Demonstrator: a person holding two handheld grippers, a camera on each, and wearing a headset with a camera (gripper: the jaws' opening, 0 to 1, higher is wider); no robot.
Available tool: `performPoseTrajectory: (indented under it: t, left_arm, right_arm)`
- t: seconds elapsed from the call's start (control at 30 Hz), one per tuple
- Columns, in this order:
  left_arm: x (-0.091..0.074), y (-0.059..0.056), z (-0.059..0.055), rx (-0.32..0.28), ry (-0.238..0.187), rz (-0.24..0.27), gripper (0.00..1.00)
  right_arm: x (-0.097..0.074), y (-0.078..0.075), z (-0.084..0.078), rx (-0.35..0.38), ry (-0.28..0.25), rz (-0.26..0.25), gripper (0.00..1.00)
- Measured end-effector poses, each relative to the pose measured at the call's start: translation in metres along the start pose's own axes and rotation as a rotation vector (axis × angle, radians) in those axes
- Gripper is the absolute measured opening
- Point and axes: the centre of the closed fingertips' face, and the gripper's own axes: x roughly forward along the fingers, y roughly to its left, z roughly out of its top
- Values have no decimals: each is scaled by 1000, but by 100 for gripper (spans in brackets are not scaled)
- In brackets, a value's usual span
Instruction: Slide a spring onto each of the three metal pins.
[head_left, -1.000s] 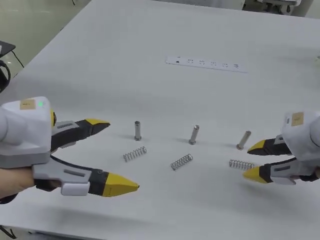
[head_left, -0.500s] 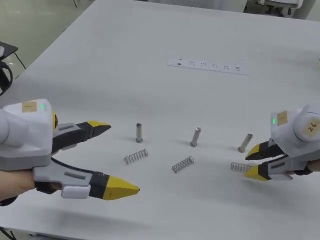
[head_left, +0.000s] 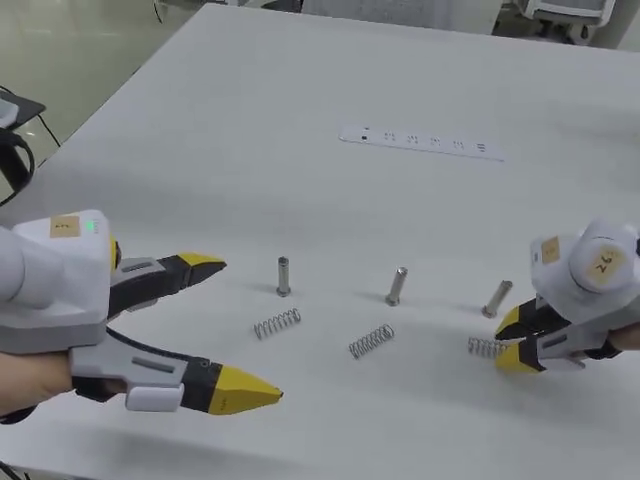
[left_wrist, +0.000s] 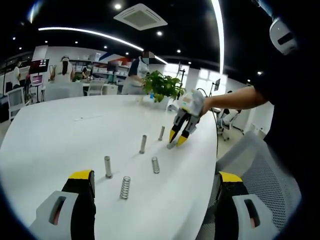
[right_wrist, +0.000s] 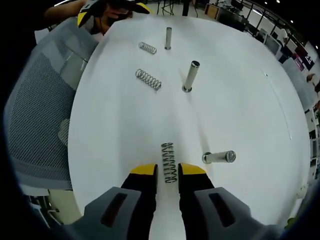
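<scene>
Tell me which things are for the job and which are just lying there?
For the job: three springs, three pins.
Just lying about: power strip, plant, chair.

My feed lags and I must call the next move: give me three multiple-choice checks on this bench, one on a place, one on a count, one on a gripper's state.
1. The yellow-tipped right gripper has its jaws on either side of: A) the coiled steel spring lying nearest it; B) the middle spring; C) an upright pin.
2. Springs lying loose on the white table: A) one; B) two; C) three.
3. The yellow-tipped left gripper is: A) shut on a pin; B) wide open and empty; C) shut on a spring.
1 A: the right gripper view shows that spring's end between its tips. 2 C: none sits on the three grey metal pins. 3 B: its tips stand far apart with nothing between.
</scene>
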Motion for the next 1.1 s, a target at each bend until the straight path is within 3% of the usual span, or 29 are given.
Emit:
performPoseTrajectory:
  t: [0.37, 0.87, 1.1]
  left_arm:
    - [3, -1, 0, 2, 3, -7, 98]
    - [3, -3, 1, 9, 7, -12, 98]
    - [12, -18, 1, 23, 23, -53, 97]
  right_arm:
    - [4, 1, -5, -12, 23, 7, 9]
    - [-2, 2, 1, -19, -4, 1, 8]
    - [-11, 13, 10, -31, -23, 5, 8]
